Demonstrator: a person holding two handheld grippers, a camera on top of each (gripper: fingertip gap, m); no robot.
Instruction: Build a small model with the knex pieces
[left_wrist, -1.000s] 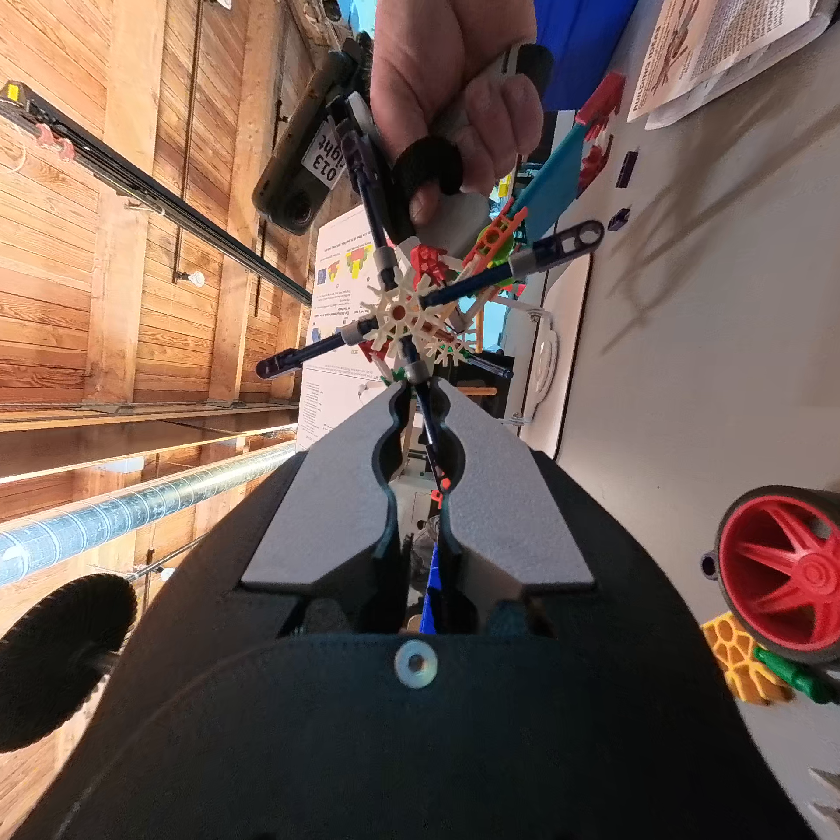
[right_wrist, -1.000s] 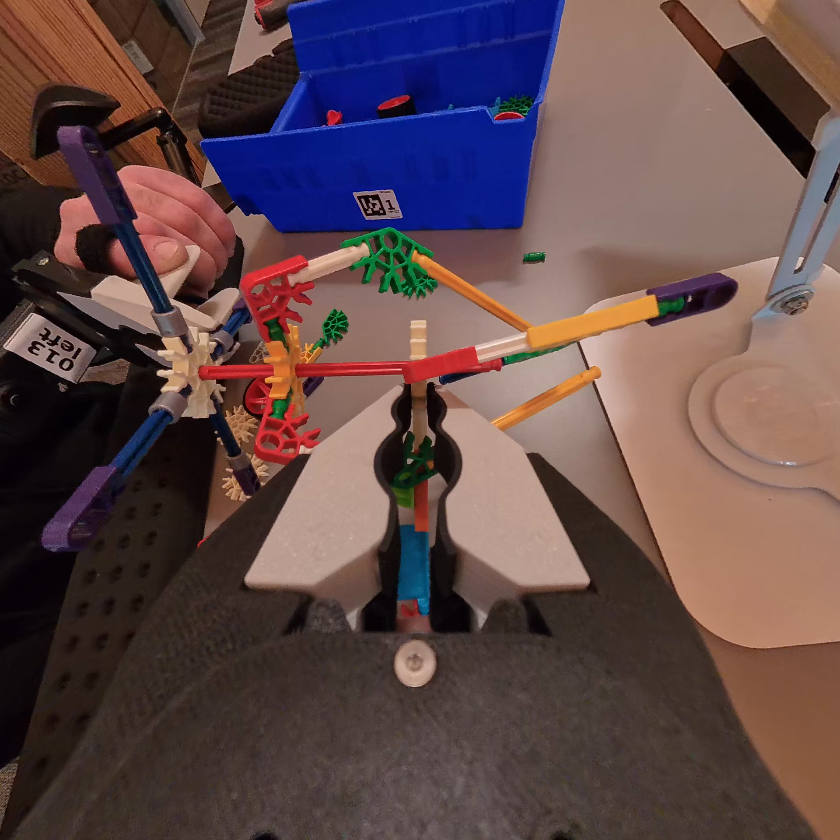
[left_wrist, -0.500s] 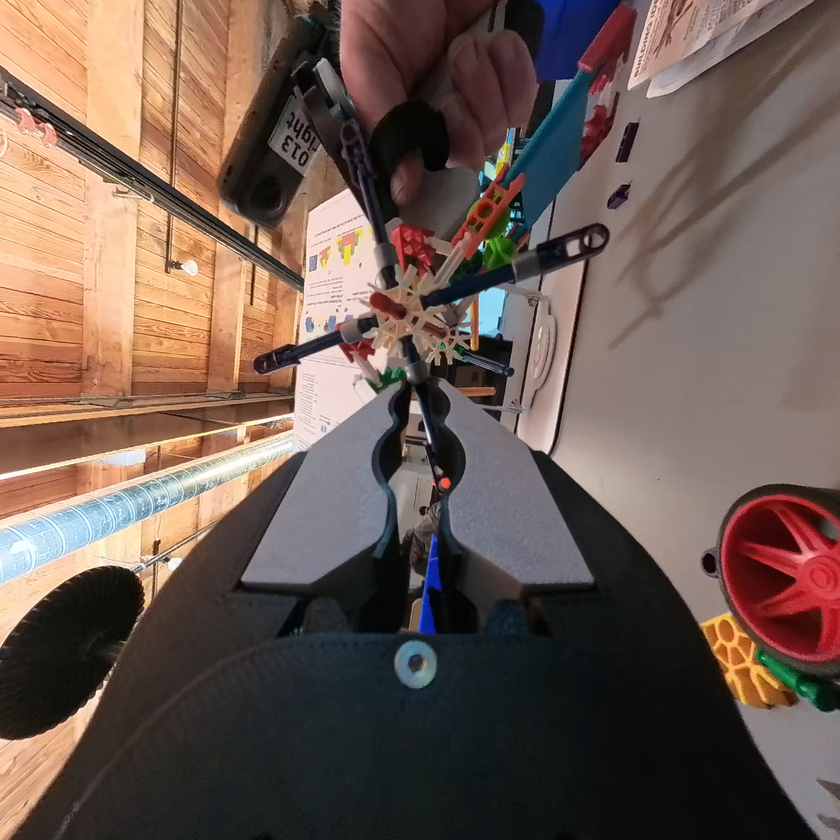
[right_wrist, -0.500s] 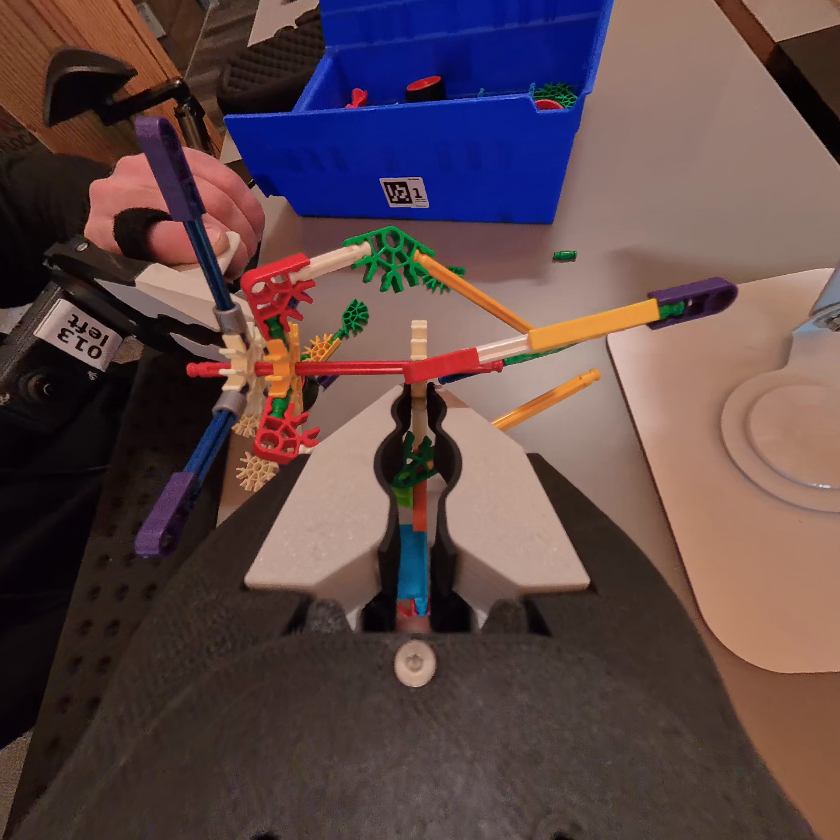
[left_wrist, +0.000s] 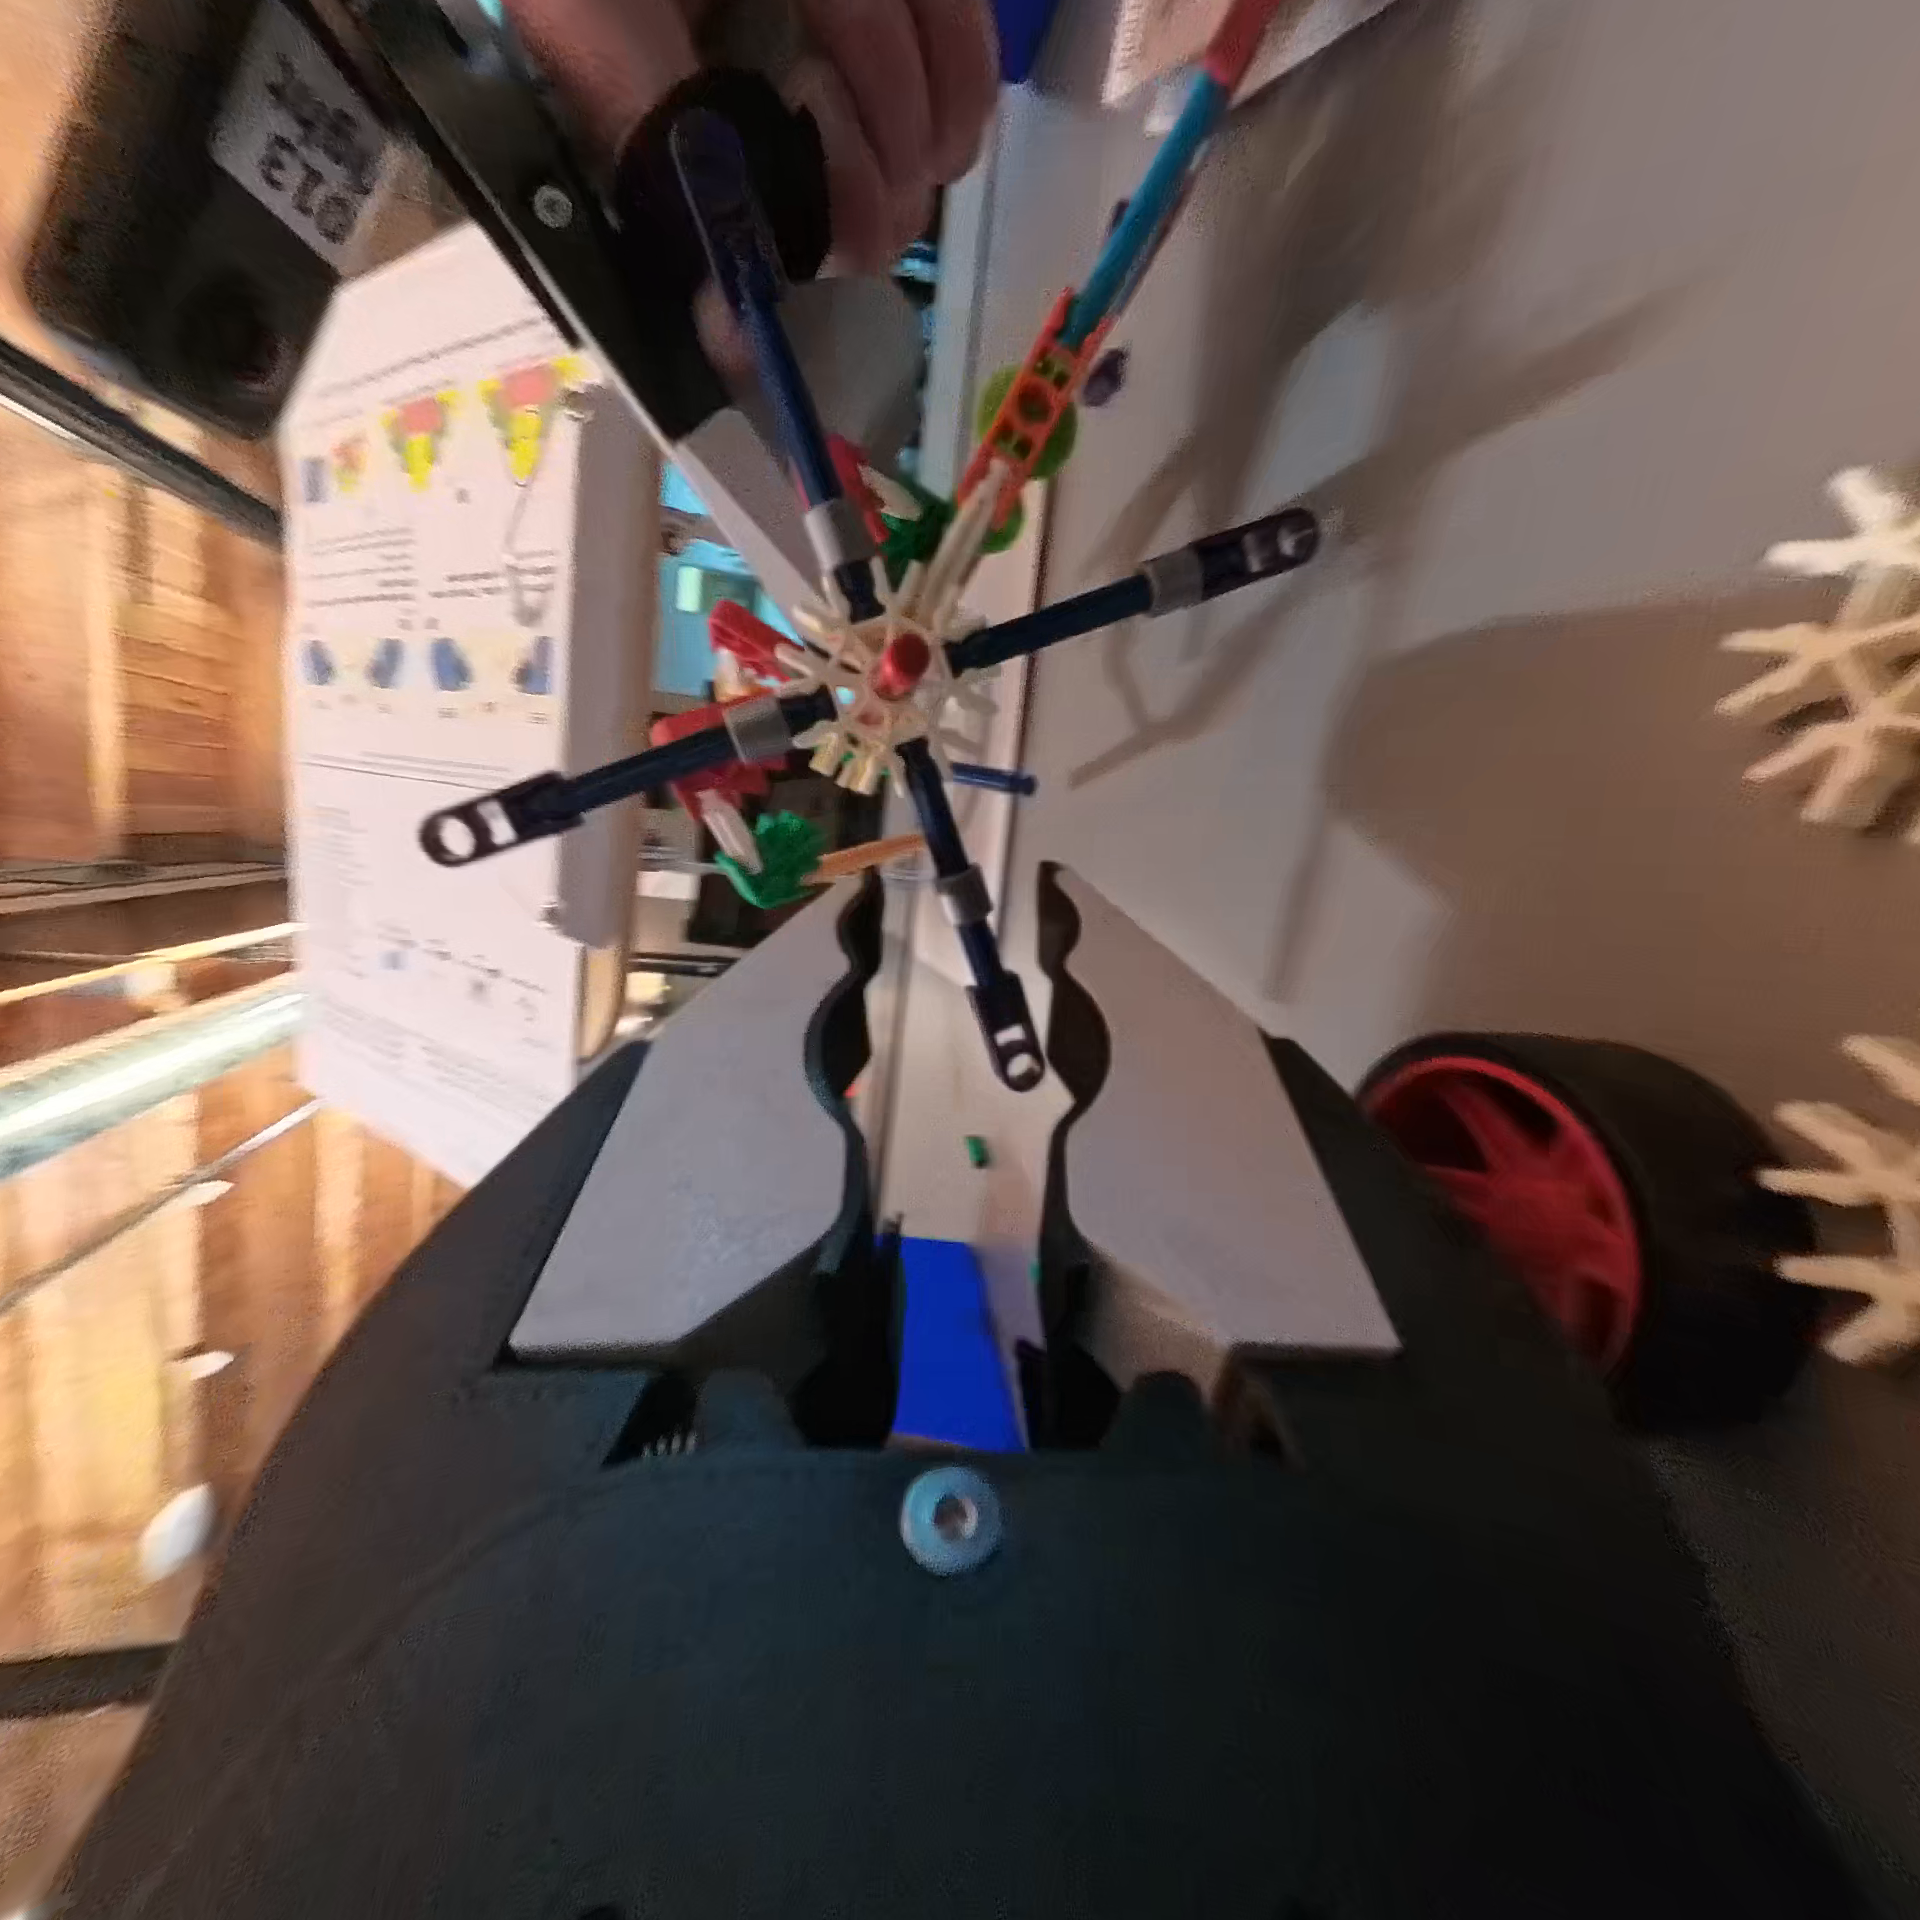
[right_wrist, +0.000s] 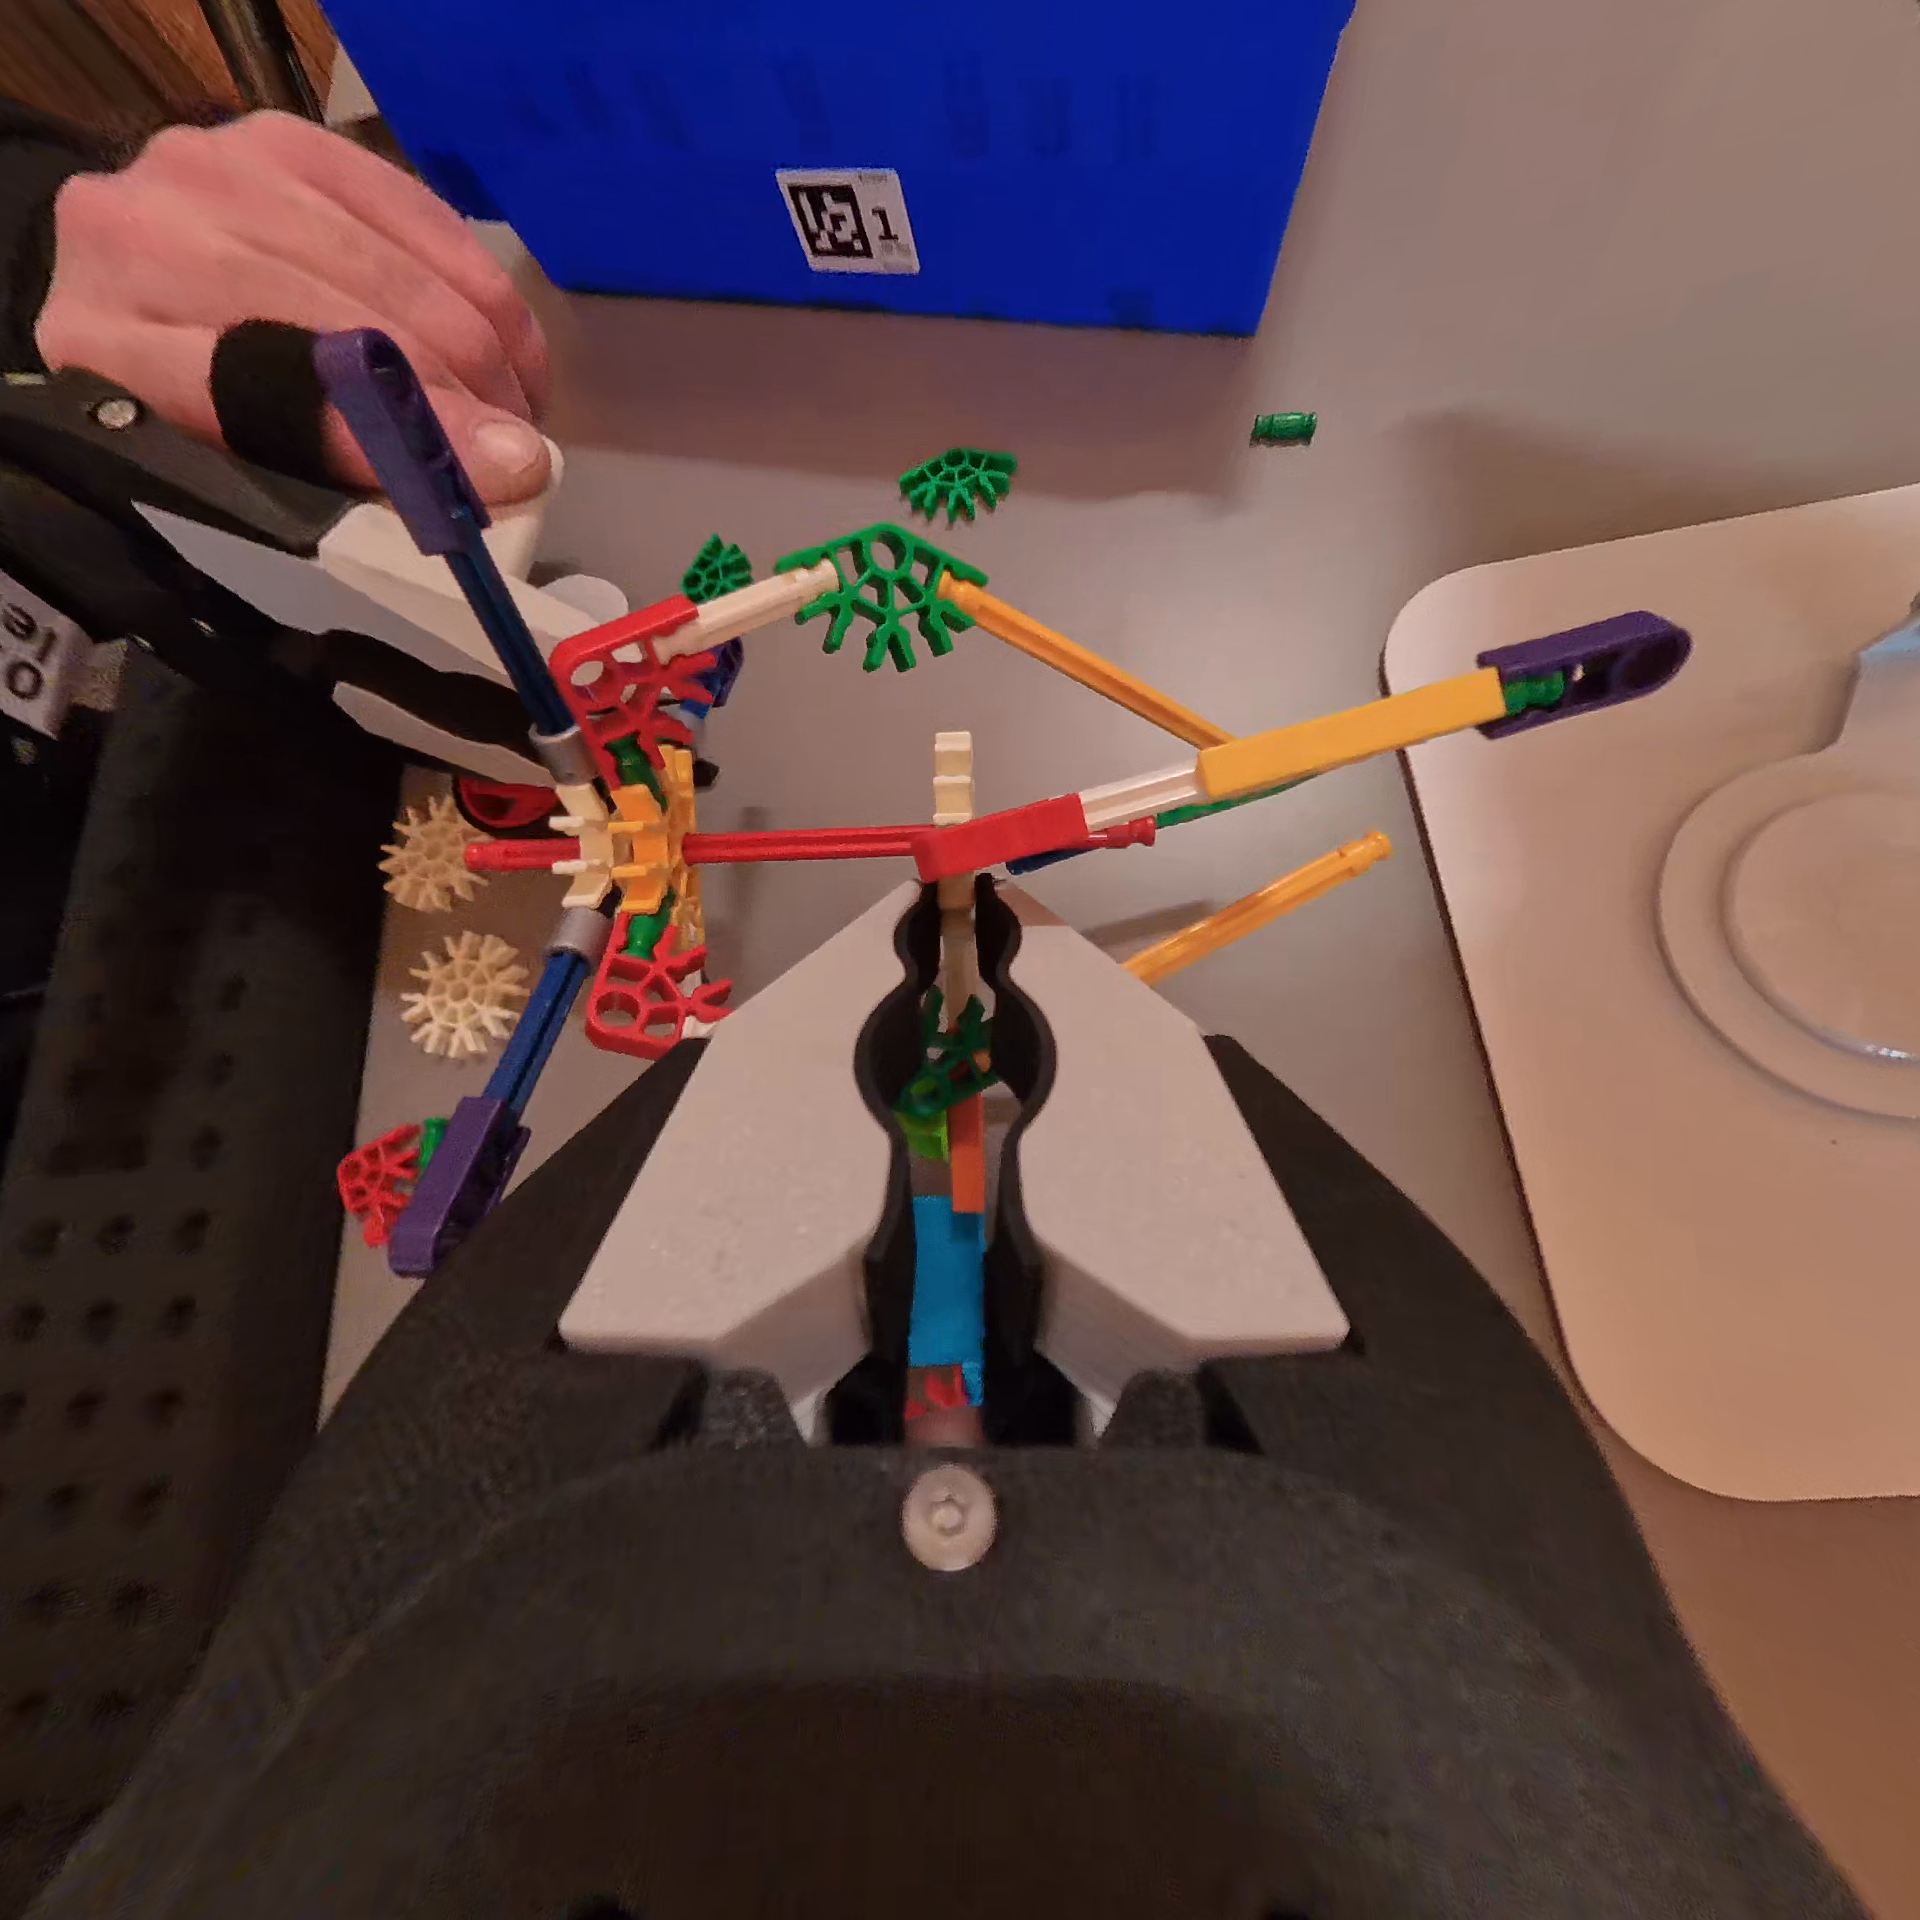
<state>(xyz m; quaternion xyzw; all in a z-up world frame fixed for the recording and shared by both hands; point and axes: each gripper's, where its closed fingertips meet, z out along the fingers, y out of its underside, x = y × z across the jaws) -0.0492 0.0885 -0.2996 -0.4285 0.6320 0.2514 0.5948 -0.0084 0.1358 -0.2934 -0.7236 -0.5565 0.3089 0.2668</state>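
Observation:
My right gripper is shut on the cream rod of a colourful rod-and-connector toy model and holds it above the table. A red rod sticks out to the left. On it sits a cream snowflake connector with several blue, purple-tipped spokes, next to a yellow connector. My left gripper is open. One blue spoke stands between its pads, which do not press on it. The cream hub and red rod end lie just ahead of it. The left gripper also shows in the right wrist view.
A blue bin stands behind the model. A white board lies to the right. Loose cream snowflake connectors, a green connector and a red wheel with a black tyre lie on the grey table. A printed sheet stands upright. The tips of one gripper are about 7 cm away from the tips of the other.
My left gripper was shut on a blue spoke and has opened, letting it go. The spoked cream hub has slid along the red rod up to the yellow connector. My right gripper kept its grasp.

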